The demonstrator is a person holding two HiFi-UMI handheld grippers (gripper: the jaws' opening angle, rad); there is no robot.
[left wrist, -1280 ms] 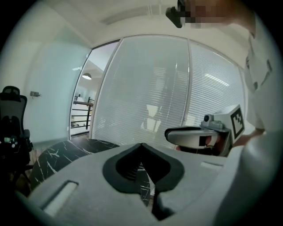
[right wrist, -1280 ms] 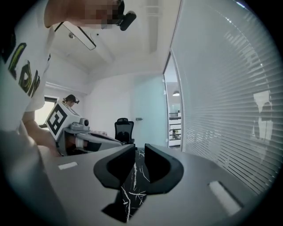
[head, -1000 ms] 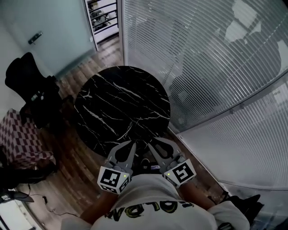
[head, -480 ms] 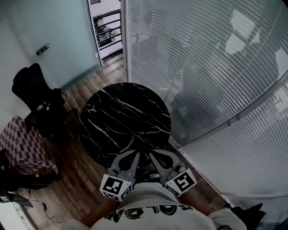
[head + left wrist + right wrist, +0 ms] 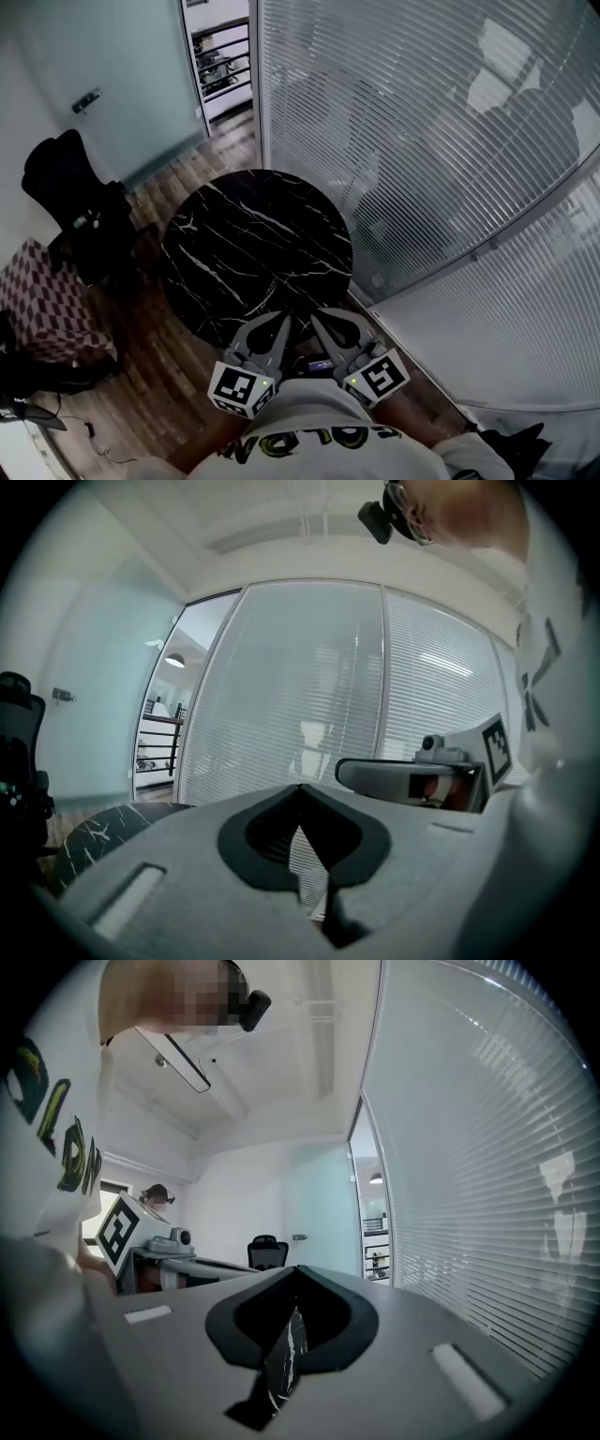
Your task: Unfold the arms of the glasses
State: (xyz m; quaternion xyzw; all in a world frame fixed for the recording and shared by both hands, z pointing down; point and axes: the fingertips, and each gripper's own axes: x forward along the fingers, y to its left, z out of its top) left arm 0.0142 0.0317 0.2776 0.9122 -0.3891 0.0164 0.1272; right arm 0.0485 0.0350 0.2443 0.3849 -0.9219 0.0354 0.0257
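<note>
Both pressed together, empty: left hand-held gripper (image 5: 281,324), right hand-held gripper (image 5: 316,321). Glasses can't be made out; probably light, fragile, best pinched gently at an arm tip.

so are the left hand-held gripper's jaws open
No, in the left gripper view the left hand-held gripper has its jaws meeting at the tips.
</note>
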